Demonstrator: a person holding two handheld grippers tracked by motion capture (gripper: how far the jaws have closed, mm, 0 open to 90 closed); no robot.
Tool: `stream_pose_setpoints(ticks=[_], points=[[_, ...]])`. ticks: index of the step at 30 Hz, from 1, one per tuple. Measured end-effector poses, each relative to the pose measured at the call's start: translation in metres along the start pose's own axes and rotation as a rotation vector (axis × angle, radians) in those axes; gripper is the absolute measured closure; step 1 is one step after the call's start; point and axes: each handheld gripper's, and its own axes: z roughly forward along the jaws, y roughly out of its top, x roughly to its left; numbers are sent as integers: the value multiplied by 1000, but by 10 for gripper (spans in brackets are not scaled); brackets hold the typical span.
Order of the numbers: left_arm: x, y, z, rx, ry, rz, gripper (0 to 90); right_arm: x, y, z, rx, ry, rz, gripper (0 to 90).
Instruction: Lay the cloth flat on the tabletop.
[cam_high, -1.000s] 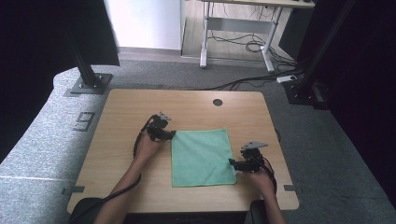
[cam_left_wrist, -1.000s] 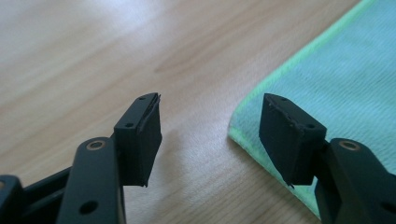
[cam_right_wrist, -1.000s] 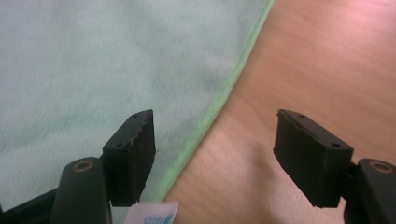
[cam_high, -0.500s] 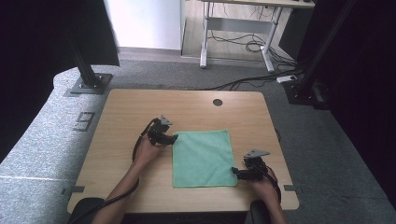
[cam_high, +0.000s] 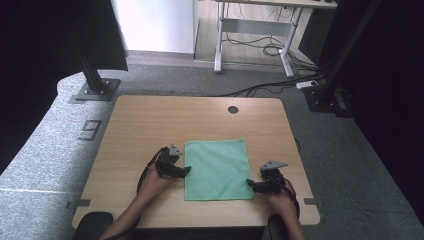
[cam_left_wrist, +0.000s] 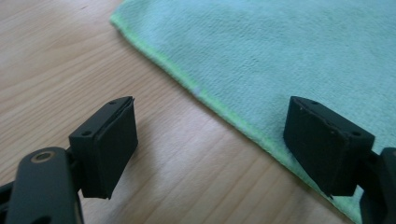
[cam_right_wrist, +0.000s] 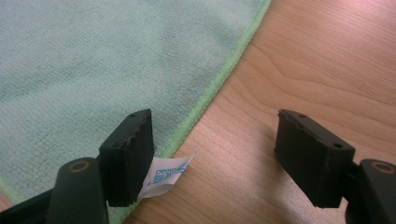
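Observation:
A green microfibre cloth (cam_high: 217, 167) lies flat on the wooden table (cam_high: 150, 125). My left gripper (cam_high: 186, 171) sits low at the cloth's left edge, about halfway along it. Its jaws have just been opening and now stand open. In the left gripper view (cam_left_wrist: 210, 126) the cloth (cam_left_wrist: 280, 46) has its hem running between them, unpinched. My right gripper (cam_high: 252, 186) is at the cloth's near right corner, open. In the right gripper view (cam_right_wrist: 212, 140) the jaws straddle the hem of the cloth (cam_right_wrist: 93, 60), and a white label (cam_right_wrist: 166, 175) pokes out by one jaw.
A round cable hole (cam_high: 233, 109) is in the table's far side. Bare wood surrounds the cloth. Black frame posts (cam_high: 92, 75) stand on the grey floor beyond the table, and a desk with cables (cam_high: 260, 45) stands farther back.
My left gripper has slid from the cloth's far left corner toward the person along the left edge. The right gripper has barely shifted. The cloth lies as before.

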Motion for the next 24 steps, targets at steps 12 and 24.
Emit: stream_pose_setpoints(ticks=[12, 24], points=[[38, -1, -1, 21, 52, -82, 169, 8, 25, 26, -14, 14, -16, 230], [75, 10, 6, 45, 118, -109, 168, 12, 54, 54, -14, 21, -27, 224]])
